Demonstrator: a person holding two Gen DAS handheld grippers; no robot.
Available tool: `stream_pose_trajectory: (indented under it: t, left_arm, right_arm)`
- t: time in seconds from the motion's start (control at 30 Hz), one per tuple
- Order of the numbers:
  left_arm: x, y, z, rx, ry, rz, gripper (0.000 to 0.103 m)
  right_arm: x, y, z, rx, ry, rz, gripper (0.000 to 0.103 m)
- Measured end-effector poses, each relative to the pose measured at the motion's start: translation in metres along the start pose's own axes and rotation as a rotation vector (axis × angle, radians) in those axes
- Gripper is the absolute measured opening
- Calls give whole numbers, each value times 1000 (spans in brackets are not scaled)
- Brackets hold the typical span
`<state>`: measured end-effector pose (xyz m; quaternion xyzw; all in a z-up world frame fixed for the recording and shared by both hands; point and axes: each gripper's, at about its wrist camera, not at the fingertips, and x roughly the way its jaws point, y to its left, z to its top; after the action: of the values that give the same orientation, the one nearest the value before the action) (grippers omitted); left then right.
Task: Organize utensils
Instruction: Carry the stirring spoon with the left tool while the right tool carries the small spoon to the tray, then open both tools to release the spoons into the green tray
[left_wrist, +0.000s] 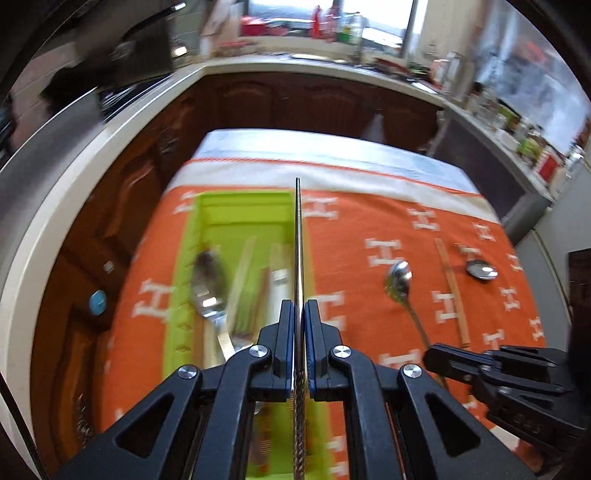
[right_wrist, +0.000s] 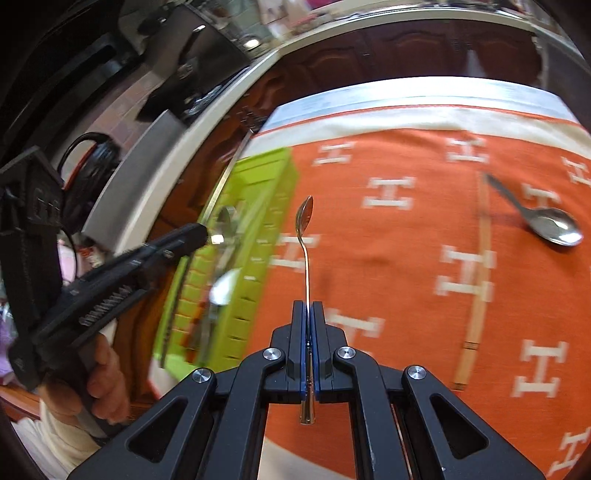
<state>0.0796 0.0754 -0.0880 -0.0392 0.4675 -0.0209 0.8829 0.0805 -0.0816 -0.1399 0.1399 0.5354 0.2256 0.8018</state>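
A thin metal chopstick (left_wrist: 298, 236) is clamped edge-on in the left gripper (left_wrist: 299, 314), directly above the green tray (left_wrist: 184, 266); a spoon (right_wrist: 305, 236) is pinched by its handle in the right gripper (right_wrist: 307, 314), right of the tray, probably for sorting into compartments.

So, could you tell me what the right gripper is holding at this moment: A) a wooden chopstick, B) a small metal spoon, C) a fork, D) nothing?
B: the right gripper is shut on a small metal spoon, bowl pointing away, above the orange cloth.
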Motion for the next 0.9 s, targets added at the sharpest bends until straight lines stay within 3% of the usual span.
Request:
stream_pose_trajectory:
  t: [0.23,0.43,0.5,0.63,0.77,0.9]
  left_arm:
    - [10,37,-14,-52,62,37,4]
    - [16,42,-16,-57,91,60,4]
    - [16,44,-16,-51,96,81,7]
    - [14,47,-13,-47,88,101,23]
    - [10,47,-11,-48,77,107,33]
    - [5,44,-8,-44,63,101,35]
  right_arm:
    - [38,60,17,9,64,85,2]
    - [66,68,23,93,109,114,3]
    - [71,65,24,102,113,114,3]
    - [83,61,25,124,123,106,8]
    - [72,61,24,103,96,89,9]
    - [52,58,22,92,52,61,17]
